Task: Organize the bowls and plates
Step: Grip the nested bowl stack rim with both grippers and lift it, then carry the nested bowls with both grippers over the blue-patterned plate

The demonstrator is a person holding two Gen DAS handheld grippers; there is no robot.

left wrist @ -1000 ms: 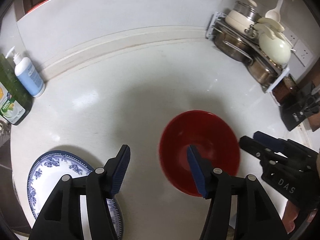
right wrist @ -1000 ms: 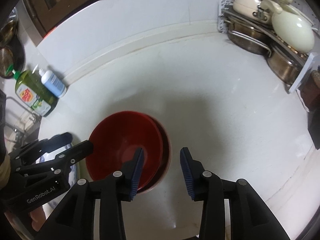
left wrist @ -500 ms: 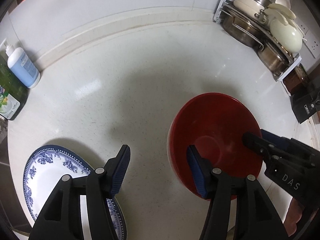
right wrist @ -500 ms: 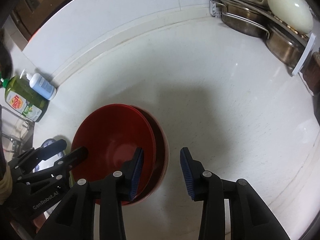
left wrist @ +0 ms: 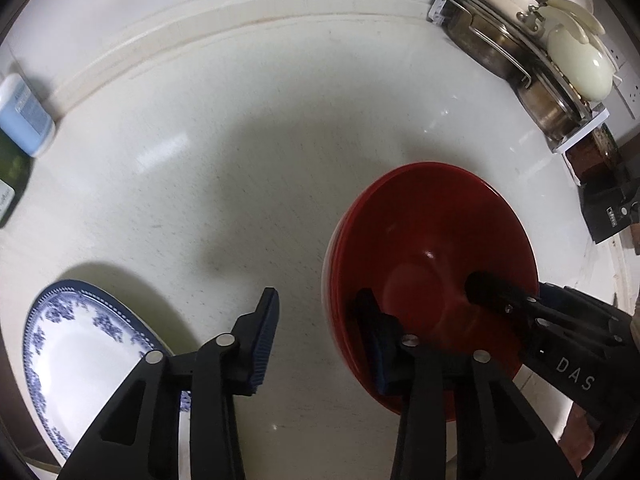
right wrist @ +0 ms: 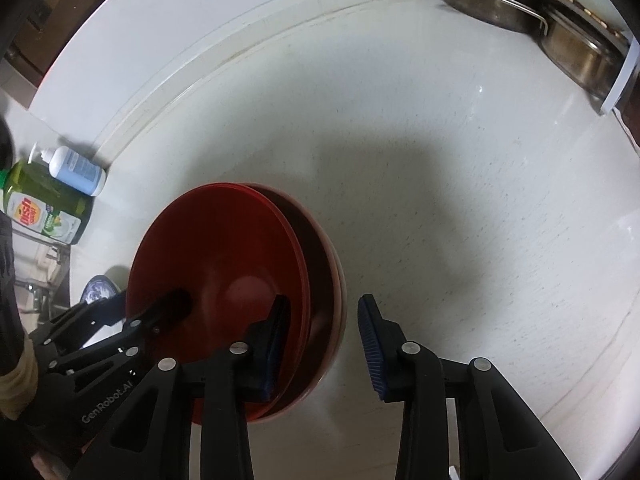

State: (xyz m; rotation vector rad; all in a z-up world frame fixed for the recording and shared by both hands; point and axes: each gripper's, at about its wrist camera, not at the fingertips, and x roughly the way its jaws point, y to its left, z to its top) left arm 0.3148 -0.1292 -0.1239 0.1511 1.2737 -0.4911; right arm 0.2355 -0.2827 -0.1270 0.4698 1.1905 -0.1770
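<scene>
Two red bowls sit nested on the white counter, the upper one shifted left inside the lower one. My left gripper straddles their left rim, one finger inside and one outside. Its jaws are closing, with a gap still showing at the pads. My right gripper straddles the opposite rim the same way, also closing and not pressing. Its fingers reach into the bowl in the left wrist view. A blue-and-white plate lies left of the bowls.
A rack of steel pans with a cream pot fills the back right corner. A black box stands in front of it. A blue pump bottle and a green dish-soap bottle stand at the left, by the raised back ledge.
Both grippers have come down onto the red bowls, which now look larger. The left jaws have narrowed, and each gripper has one finger deeper inside the bowl.
</scene>
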